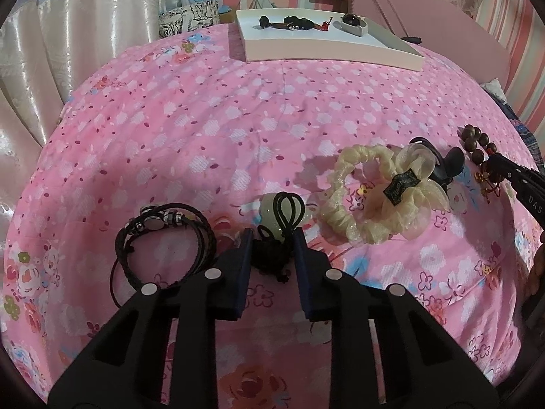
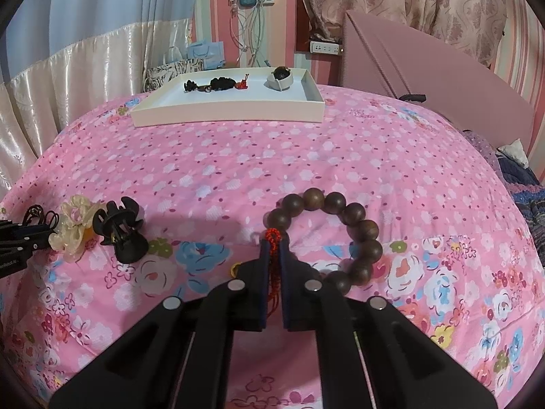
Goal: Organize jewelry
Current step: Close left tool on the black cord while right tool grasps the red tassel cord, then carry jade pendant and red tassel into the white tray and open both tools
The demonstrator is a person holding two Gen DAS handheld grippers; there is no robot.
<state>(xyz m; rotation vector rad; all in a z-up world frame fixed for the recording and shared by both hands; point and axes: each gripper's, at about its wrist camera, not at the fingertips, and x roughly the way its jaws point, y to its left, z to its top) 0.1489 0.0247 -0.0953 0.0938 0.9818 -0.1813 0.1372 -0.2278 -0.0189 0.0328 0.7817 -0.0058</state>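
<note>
A bed with a pink flowered cover (image 2: 238, 170) holds a white tray (image 2: 224, 114) at its far end. The step is picking up: nearer than the tray, the right gripper (image 2: 272, 248) has its jaws closed on the red cord of one wooden bead bracelet (image 2: 340, 231), and the left gripper (image 1: 272, 242) has its jaws around one black knotted cord (image 1: 272, 255) with a pale stone. I think both must lift and go to the tray, leaving one scrunchie (image 1: 371, 197), one black hair claw (image 2: 119, 231) and one braided bracelet (image 1: 167, 242).
</note>
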